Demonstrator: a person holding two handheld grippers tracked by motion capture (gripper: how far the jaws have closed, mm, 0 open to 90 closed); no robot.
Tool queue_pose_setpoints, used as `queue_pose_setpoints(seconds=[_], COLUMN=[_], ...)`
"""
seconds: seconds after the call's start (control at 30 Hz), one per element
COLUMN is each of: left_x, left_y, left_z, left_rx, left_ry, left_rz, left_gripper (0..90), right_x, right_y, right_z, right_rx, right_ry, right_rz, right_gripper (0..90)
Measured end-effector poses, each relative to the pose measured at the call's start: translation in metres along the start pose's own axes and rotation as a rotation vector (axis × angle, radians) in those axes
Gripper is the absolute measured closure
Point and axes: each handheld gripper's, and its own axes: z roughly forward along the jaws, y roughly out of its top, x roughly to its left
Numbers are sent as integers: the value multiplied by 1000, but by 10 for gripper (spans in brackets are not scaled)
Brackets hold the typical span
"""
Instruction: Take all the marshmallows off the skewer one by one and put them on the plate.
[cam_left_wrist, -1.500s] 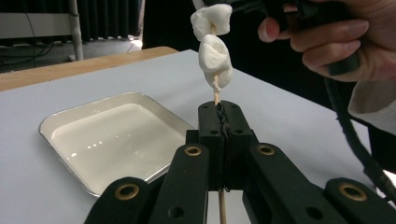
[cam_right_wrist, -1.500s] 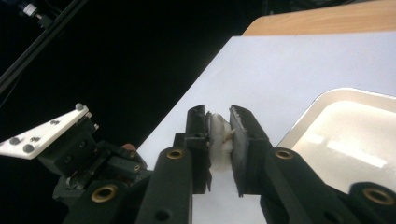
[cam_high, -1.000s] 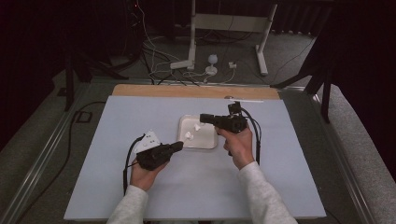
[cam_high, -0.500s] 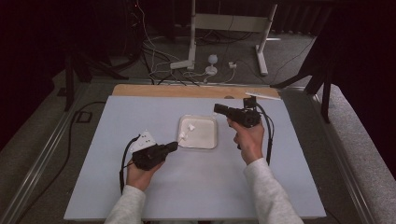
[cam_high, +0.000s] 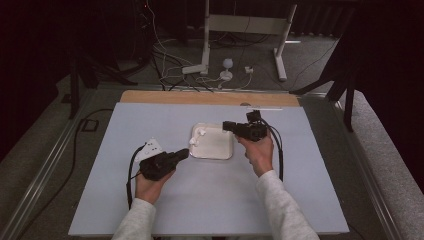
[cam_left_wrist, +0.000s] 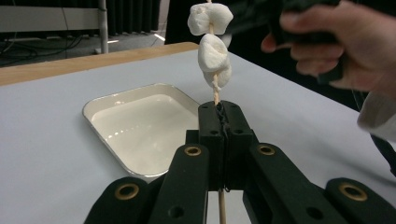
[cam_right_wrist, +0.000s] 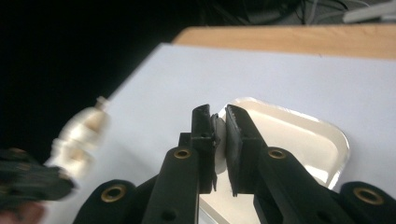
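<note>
1. Since half a second ago the right gripper (cam_high: 227, 125) has swung back from the right of the tray (cam_high: 222, 152) to over its far right corner, and the left gripper (cam_high: 184, 153) has edged closer to the tray's near left corner.
2. Left gripper: in the left gripper view its jaws are clenched on a thin wooden skewer (cam_left_wrist: 215, 95) that stands upright between them, its lower end passing down below the jaws.
3. Two white marshmallows (cam_left_wrist: 214, 59) are threaded on the skewer, one above the other, the upper one (cam_left_wrist: 209, 17) at the top edge of that view.
4. Right gripper (cam_right_wrist: 219, 122): in the right gripper view its jaws are grasping a white marshmallow piece (cam_right_wrist: 218, 140), pinched between the pads above the tray (cam_right_wrist: 327, 135).
5. That view also catches the skewered marshmallows (cam_right_wrist: 79, 135), blurred, at the left.
6. The white tray (cam_left_wrist: 102, 105) is shallow, with rounded corners; it sits mid-surface on the pale blue surface (cam_high: 125, 210), just beyond the left gripper's jaws.
7. The person's right hand (cam_left_wrist: 341, 39) shows at the upper right of the left gripper view, beyond the skewer.
8. A wooden strip (cam_high: 165, 97) runs along the surface's far edge.
</note>
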Motion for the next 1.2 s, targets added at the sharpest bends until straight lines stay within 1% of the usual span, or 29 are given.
queue_pose_setpoints(seconds=[0.03,0.07,0.13,0.17,0.27,0.3,0.33,0.37,0.4,0.43,0.47,0.5,0.53,0.67,0.7,0.73,0.77,0.8,0.83,0.87,0.9,0.93,0.97,1.0,1.03,1.07,1.1,1.13,1.2], left_x=[0,1,1,2,2,2,3,3,3,3,4,5,5,6,6,6,6,6,6,6,6,6,5,5,5,5,5,4,4], left_y=[0,-1,-1,-1,-2,-2,-3,-3,-3,-3,-3,-4,-4,-4,-5,-5,-5,-5,-5,-5,-5,-5,-5,-5,-5,-5,-5,-5,-5], left_z=[0,0,1,1,2,2,2,2,2,2,2,2,2,2,2,2,3,3,3,3,4,4,4,4,5,5,5,5,6], left_rx=[1,-1,-2,2,6,7,8,8,9,9,9,11,11,8,8,8,10,10,11,11,12,12,12,12,13,13,13,13,12], left_ry=[4,3,4,4,5,5,6,6,9,9,12,15,17,23,23,24,26,26,26,27,27,27,27,27,26,25,25,25,22], left_rz=[-4,-9,-14,-14,-18,-18,-18,-20,-24,-24,-24,-24,-28,-31,-34,-34,-33,-33,-32,-31,-31,-31,-31,-31,-31,-31,-30,-29,-29], left_gripper=[900,900,900,900,900,900,900,900,900,900,900,900,900,900,900,900,900,900,900,900,900,900,900,900,900,900,900,900,900], right_x=[-1,-1,-3,-5,-7,-8,-9,-11,-10,-10,-10,-11,-11,-5,-5,-1,-1,3,3,7,10,10,15,17,20,20,22,26,29], right_y=[-2,-2,-7,-12,-15,-16,-17,-18,-18,-19,-19,-20,-20,-18,-18,-16,-16,-14,-14,-13,-12,-12,-11,-11,-10,-10,-10,-9,-8], right_z=[5,5,13,21,28,31,33,38,40,41,41,41,40,31,31,25,25,19,19,14,13,13,10,10,9,9,9,10,12], right_rx=[14,14,43,69,85,92,96,116,125,133,133,135,132,114,114,103,103,86,86,73,71,71,66,65,62,62,61,56,54], right_ry=[-13,-13,-35,-54,-73,-87,-96,-95,-106,-112,-112,-92,-77,-28,-28,6,6,46,46,82,103,103,133,149,164,164,176,195,214], right_rz=[-9,-9,-20,-24,-22,-24,-21,-13,-15,-16,-16,4,13,4,4,5,5,8,8,10,14,14,12,12,13,13,16,17,26], right_gripper=[823,823,821,818,799,753,664,525,461,420,420,369,349,289,289,277,277,268,268,262,261,261,261,261,263,263,267,286,311])
